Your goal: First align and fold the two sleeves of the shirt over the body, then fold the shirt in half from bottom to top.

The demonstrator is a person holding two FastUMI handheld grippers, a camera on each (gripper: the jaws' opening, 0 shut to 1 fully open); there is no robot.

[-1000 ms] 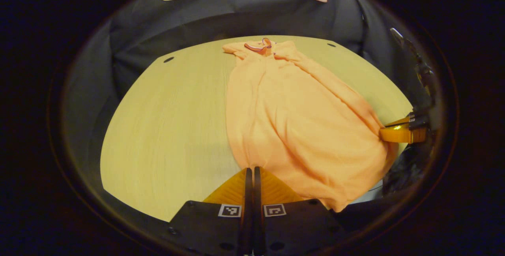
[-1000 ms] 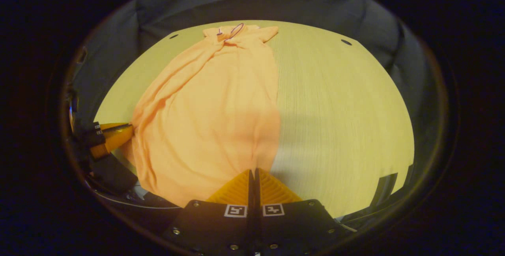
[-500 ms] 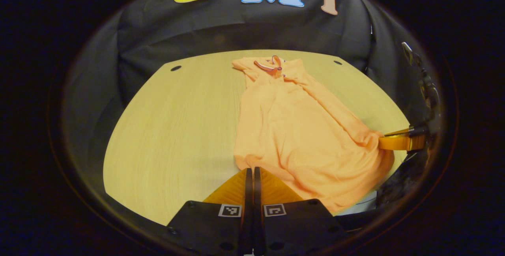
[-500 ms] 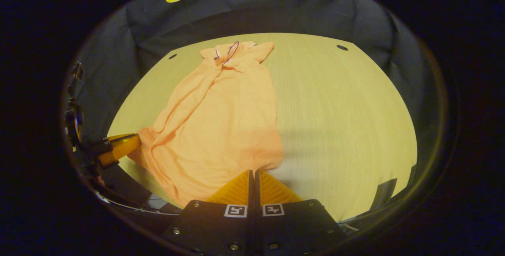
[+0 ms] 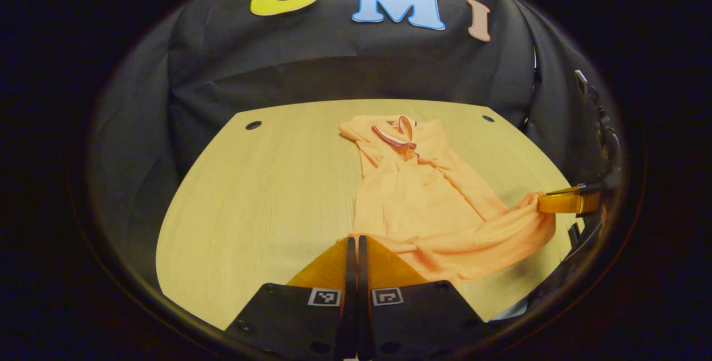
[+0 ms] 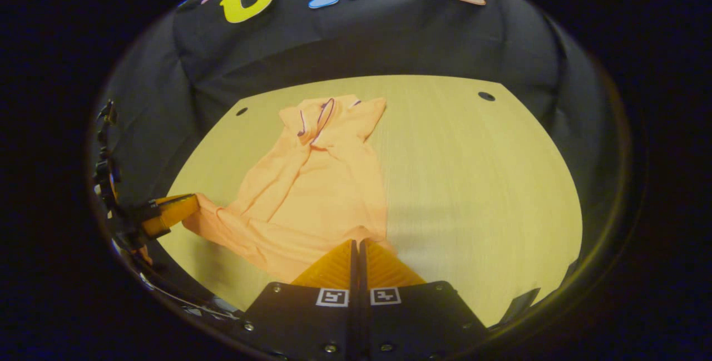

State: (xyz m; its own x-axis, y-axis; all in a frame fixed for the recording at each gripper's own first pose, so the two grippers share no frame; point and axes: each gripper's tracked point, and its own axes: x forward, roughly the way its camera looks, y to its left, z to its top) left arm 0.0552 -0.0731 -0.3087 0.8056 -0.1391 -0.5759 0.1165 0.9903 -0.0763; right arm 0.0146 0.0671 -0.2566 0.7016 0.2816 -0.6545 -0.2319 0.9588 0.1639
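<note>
Pinching the orange knit shirt [image 5: 428, 205]'s near hem corners, my left gripper [image 5: 356, 242] and right gripper [image 6: 357, 245] lift them off the pale wooden table [image 5: 261, 194] so I can fold toward the far collar [image 5: 397, 136].

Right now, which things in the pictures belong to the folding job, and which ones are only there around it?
Part of the job:
- shirt
- left gripper
- right gripper

Only around it:
- table
- cloth wall

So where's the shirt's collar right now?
The collar lies at the far end of the shirt on the wooden table, toward the black cloth wall, opposite both grippers.
</note>
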